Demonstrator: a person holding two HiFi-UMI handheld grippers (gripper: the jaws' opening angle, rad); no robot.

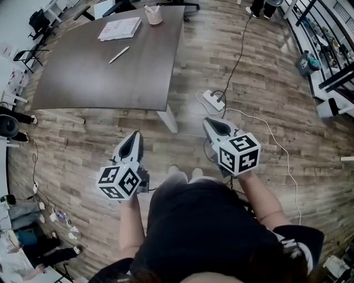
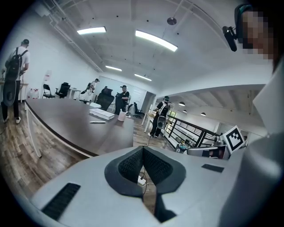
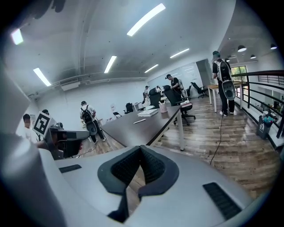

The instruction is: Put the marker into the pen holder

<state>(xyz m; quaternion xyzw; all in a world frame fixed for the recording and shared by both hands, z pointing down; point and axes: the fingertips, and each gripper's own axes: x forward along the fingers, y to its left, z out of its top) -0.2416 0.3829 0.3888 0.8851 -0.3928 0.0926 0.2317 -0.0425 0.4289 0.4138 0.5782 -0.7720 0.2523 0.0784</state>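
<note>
A white marker (image 1: 119,54) lies on the dark brown table (image 1: 83,83), far ahead of both grippers. The pale pen holder (image 1: 154,15), with pens in it, stands near the table's far edge beside a stack of papers (image 1: 120,29). My left gripper (image 1: 134,138) and right gripper (image 1: 212,122) hang over the wooden floor in front of the table, both shut and empty. The left gripper view shows its jaws (image 2: 143,150) pressed together, with the marker (image 2: 96,122) and holder (image 2: 121,116) far off. In the right gripper view its jaws (image 3: 140,150) are also together, the marker (image 3: 139,120) and holder (image 3: 162,107) distant.
A white power strip (image 1: 213,100) and cables lie on the floor by the table leg (image 1: 168,119). Office chairs stand round the table's far end. Several people (image 3: 224,80) stand about the room. A black railing (image 2: 191,135) runs along the right side.
</note>
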